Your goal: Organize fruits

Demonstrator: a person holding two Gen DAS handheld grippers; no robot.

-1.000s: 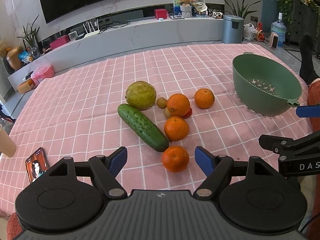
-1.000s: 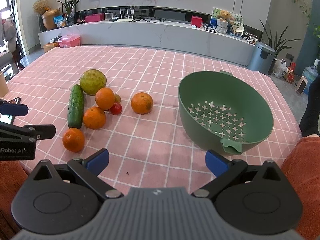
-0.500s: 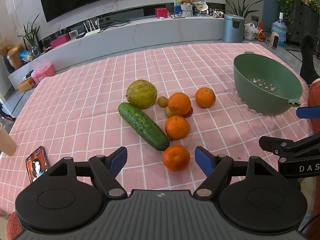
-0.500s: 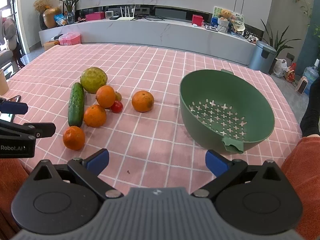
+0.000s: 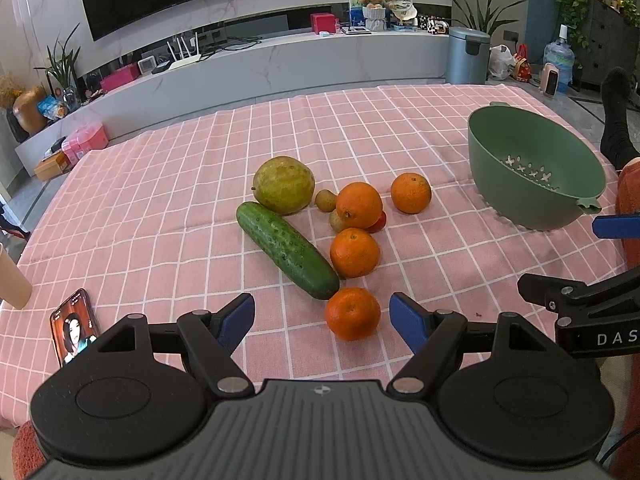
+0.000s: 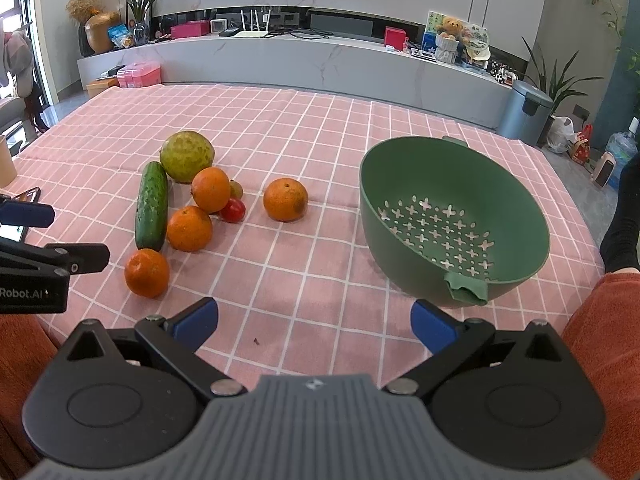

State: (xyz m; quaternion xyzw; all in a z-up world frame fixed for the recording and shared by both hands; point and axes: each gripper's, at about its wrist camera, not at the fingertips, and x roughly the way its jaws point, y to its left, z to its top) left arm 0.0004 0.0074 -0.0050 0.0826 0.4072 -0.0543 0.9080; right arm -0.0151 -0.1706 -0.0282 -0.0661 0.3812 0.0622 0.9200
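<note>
Red tomato [image 5: 379,222] sits mostly hidden behind an orange [image 5: 359,205].

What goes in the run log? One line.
left gripper: open, at nearest orange | right gripper: open, idle | bowl: empty

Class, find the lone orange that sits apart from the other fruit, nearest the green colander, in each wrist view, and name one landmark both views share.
Left wrist view: the lone orange lies right of centre, left of the green colander.
Right wrist view: it lies near centre, left of the colander.
Shared landmark: the cucumber.
</note>
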